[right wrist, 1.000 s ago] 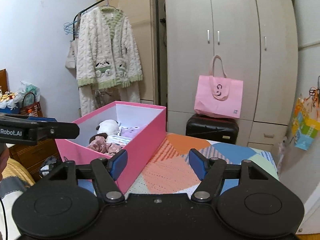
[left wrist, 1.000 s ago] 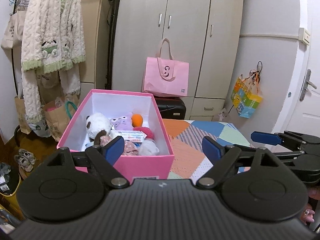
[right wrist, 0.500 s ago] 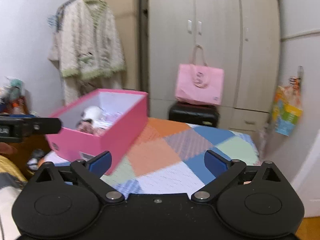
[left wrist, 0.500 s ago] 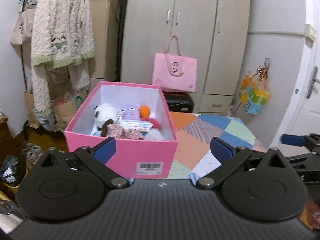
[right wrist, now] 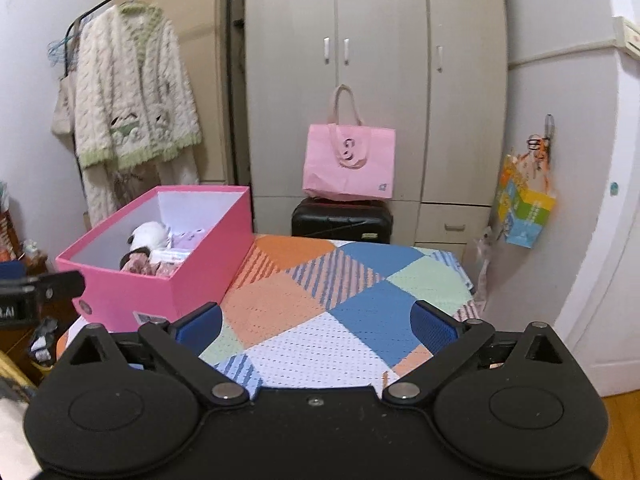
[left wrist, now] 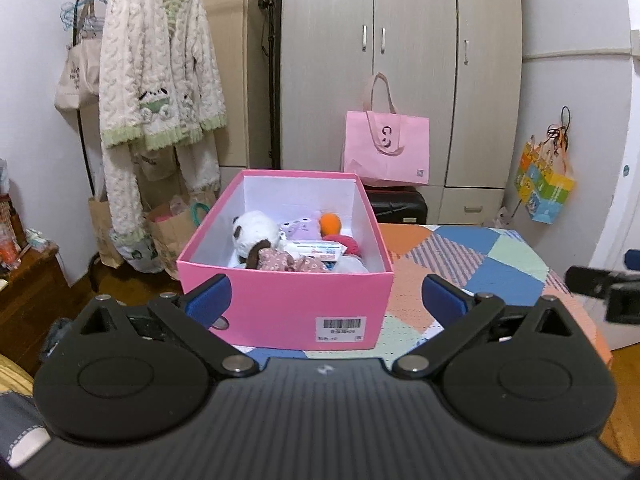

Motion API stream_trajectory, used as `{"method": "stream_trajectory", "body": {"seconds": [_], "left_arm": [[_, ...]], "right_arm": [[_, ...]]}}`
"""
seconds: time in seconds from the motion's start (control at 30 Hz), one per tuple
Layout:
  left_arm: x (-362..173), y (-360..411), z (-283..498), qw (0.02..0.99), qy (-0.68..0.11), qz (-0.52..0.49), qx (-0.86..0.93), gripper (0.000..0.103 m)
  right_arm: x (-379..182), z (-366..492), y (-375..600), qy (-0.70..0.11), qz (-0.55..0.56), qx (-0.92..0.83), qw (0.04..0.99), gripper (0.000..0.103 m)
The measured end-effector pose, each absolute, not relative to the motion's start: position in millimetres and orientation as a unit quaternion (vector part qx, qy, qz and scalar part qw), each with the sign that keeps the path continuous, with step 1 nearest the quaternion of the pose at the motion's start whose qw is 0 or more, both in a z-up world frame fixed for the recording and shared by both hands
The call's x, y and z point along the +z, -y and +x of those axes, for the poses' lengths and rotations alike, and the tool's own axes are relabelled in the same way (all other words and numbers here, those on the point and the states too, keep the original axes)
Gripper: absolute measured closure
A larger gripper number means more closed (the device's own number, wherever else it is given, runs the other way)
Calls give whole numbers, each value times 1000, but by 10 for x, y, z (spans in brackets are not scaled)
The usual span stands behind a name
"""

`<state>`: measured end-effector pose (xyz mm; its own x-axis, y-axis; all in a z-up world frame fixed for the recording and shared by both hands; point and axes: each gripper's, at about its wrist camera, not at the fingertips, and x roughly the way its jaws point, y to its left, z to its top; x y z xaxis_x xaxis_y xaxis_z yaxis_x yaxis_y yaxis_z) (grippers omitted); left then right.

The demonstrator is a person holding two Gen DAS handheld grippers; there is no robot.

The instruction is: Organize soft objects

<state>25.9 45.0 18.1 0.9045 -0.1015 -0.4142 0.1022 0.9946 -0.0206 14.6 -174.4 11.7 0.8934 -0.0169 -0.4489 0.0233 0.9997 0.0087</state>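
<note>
A pink open box (left wrist: 280,308) stands on the patchwork-covered table (left wrist: 460,264). It holds several soft toys: a white panda plush (left wrist: 254,234), a purple plush (left wrist: 298,228), an orange ball (left wrist: 330,223) and a floral cloth doll (left wrist: 288,262). My left gripper (left wrist: 326,298) is open and empty, just in front of the box. My right gripper (right wrist: 316,322) is open and empty over the table (right wrist: 320,300), with the box (right wrist: 132,296) to its left.
A grey wardrobe (right wrist: 376,80) stands behind the table, with a pink tote bag (right wrist: 348,160) on a black suitcase (right wrist: 340,220). A fluffy cardigan (left wrist: 156,80) hangs at the left. A colourful bag (right wrist: 524,208) hangs on the right wall.
Both grippers have pulled back from the box and opened wider. The right gripper's view has swung right, toward the middle of the table.
</note>
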Motion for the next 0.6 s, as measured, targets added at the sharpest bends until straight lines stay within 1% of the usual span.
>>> {"method": "stream_trajectory", "body": {"seconds": [0.2, 0.6], "left_arm": [[168, -429, 272, 976, -215, 0, -44, 0], [144, -388, 229, 976, -211, 12, -47, 0]], "right_arm": [[137, 91, 1770, -222, 14, -15, 975, 1], [103, 5, 1684, -209, -10, -23, 978, 1]]}}
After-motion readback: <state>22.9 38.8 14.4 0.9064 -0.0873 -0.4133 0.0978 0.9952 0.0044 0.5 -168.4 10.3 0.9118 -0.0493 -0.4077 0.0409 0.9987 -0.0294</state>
